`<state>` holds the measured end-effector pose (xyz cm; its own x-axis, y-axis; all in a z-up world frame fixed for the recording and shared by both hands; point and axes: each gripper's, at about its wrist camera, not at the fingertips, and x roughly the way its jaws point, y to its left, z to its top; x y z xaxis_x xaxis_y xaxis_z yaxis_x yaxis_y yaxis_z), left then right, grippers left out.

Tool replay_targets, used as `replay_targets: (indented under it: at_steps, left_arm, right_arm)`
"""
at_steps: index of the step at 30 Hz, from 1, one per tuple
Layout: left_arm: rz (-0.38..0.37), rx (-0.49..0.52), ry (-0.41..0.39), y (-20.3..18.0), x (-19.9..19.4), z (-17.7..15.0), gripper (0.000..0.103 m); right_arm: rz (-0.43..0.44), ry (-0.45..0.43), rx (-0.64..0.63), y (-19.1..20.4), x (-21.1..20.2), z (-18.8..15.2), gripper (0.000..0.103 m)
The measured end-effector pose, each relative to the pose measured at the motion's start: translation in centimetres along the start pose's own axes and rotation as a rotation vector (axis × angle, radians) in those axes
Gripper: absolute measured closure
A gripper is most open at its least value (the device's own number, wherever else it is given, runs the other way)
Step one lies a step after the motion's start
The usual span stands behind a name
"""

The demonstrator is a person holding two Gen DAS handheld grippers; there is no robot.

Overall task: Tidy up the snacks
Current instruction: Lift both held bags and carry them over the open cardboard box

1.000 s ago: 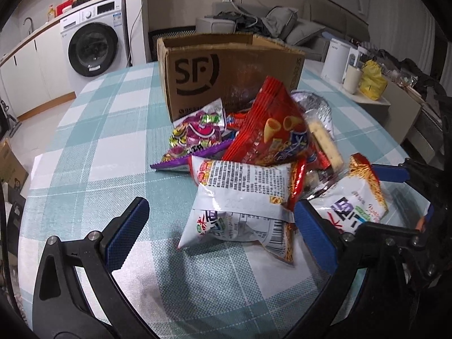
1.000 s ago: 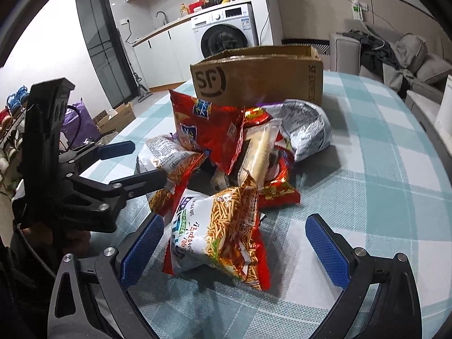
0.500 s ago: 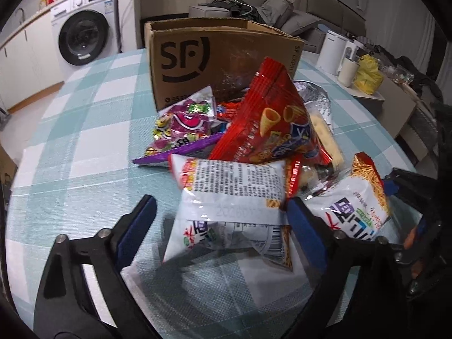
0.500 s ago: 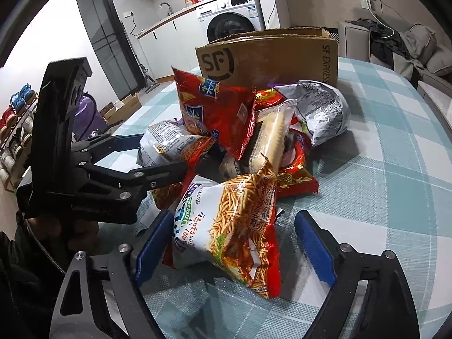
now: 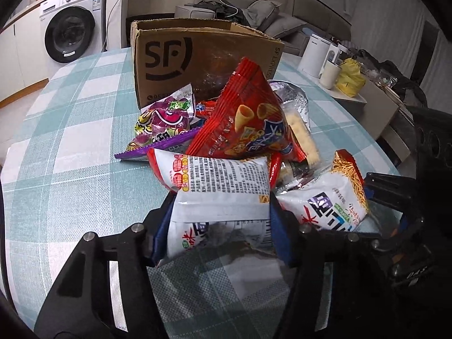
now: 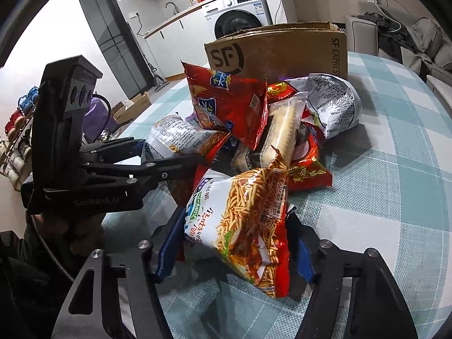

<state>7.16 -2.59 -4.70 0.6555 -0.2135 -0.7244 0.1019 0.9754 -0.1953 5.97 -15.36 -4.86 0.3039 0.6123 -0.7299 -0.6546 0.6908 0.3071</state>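
A pile of snack bags lies on the checked tablecloth (image 5: 70, 147) in front of an open SF cardboard box (image 5: 197, 53), also in the right wrist view (image 6: 282, 48). My left gripper (image 5: 220, 226) is shut on a white bag with printed text (image 5: 220, 186), its blue pads pressing both sides. My right gripper (image 6: 237, 248) is shut on a white and red noodle-stick bag (image 6: 240, 212), also seen in the left wrist view (image 5: 325, 197). A red cone-snack bag (image 5: 248, 124) leans on top of the pile, with a purple bag (image 5: 163, 124) to its left.
A silver bag (image 6: 333, 107) and a long cracker pack (image 6: 285, 130) lie in the pile. The left gripper's body (image 6: 84, 169) sits close to the left of my right gripper. A washing machine (image 5: 70, 25) and a white kettle (image 5: 313, 56) stand beyond the table.
Both grippers moved forward into the pile and closed. The left one now grips the white text bag and the right one grips the noodle-stick bag.
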Motion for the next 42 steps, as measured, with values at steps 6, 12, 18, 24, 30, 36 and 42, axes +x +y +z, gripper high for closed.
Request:
replay_targets:
  at_steps: [6,12,18,24,30,36,42]
  left_arm:
    - [0.016,0.000,-0.023,0.0,-1.1,-0.4,0.046]
    - [0.038,0.002,-0.053,-0.2,-2.5,-0.4,0.046]
    - [0.057,0.013,-0.101,-0.6,-4.6,-0.1,0.046]
    - [0.076,0.010,-0.144,-0.7,-6.5,0.4,0.046]
    - [0.086,-0.005,-0.171,-0.5,-7.8,0.8,0.046]
    - [0.092,-0.018,-0.196,-0.5,-8.8,1.6,0.046]
    - [0.101,-0.030,-0.226,-0.3,-9.8,2.8,0.046]
  right_arm:
    - [0.003,-0.017,0.005,-0.2,-0.4,-0.1,0.044]
    - [0.004,-0.052,-0.005,-0.1,-1.6,-0.4,0.046]
    - [0.000,-0.112,0.001,-0.3,-3.5,-0.3,0.046]
    - [-0.013,-0.176,0.017,-0.7,-5.1,0.4,0.046]
    - [-0.020,-0.228,0.033,-1.1,-6.3,1.2,0.046]
    - [-0.024,-0.271,0.050,-1.7,-7.1,2.2,0.046]
    - [-0.038,-0.311,0.063,-2.1,-8.0,3.7,0.046]
